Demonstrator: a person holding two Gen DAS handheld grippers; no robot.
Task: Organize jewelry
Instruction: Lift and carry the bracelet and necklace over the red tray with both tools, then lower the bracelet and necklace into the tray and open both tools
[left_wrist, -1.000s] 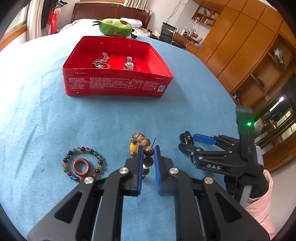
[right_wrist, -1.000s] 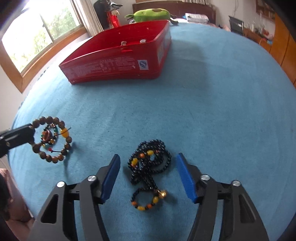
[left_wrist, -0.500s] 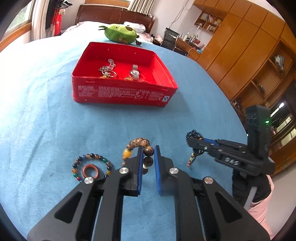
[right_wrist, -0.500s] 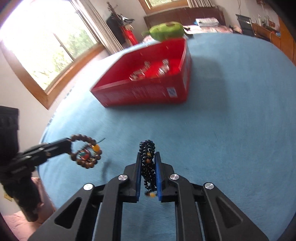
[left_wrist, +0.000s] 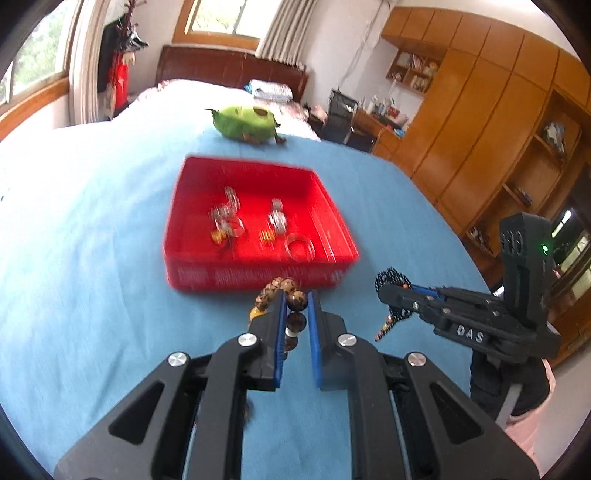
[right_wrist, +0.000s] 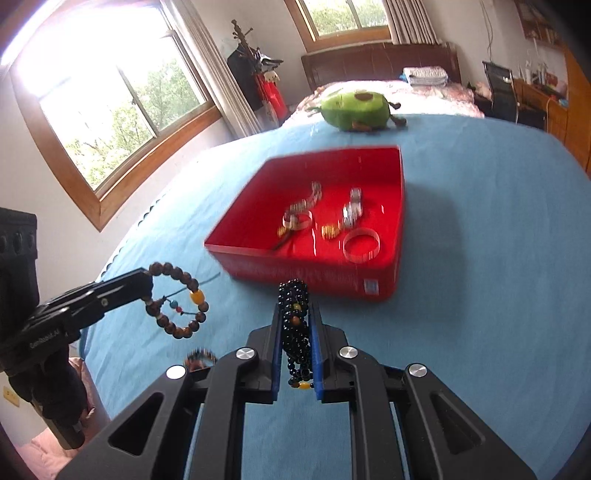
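In the left wrist view my left gripper (left_wrist: 296, 297) is shut on a brown wooden bead bracelet (left_wrist: 282, 286), lifted off the blue cloth just in front of the red tin (left_wrist: 258, 275). To its right, my right gripper (left_wrist: 386, 291) carries a black bead string (left_wrist: 391, 277). In the right wrist view, my right gripper (right_wrist: 294, 306) is shut on that black bead string (right_wrist: 293, 293), which hangs down between the pads. The brown bracelet (right_wrist: 192, 286) dangles from the left gripper (right_wrist: 146, 282) at the left. The red tin (right_wrist: 314, 275) holds a silver chain, a watch and a clear bangle (right_wrist: 361, 244).
A multicoloured bead bracelet (right_wrist: 201, 356) lies on the blue cloth (right_wrist: 480, 258) below the left gripper, partly hidden. A green plush toy (left_wrist: 245, 122) sits beyond the tin. Wooden wardrobes (left_wrist: 480, 129) stand to the right, a window (right_wrist: 110, 110) to the left.
The right gripper's jaws closed on the black bead string and lifted it off the cloth. The left gripper rose with the brown bracelet. Both now look down into the tin.
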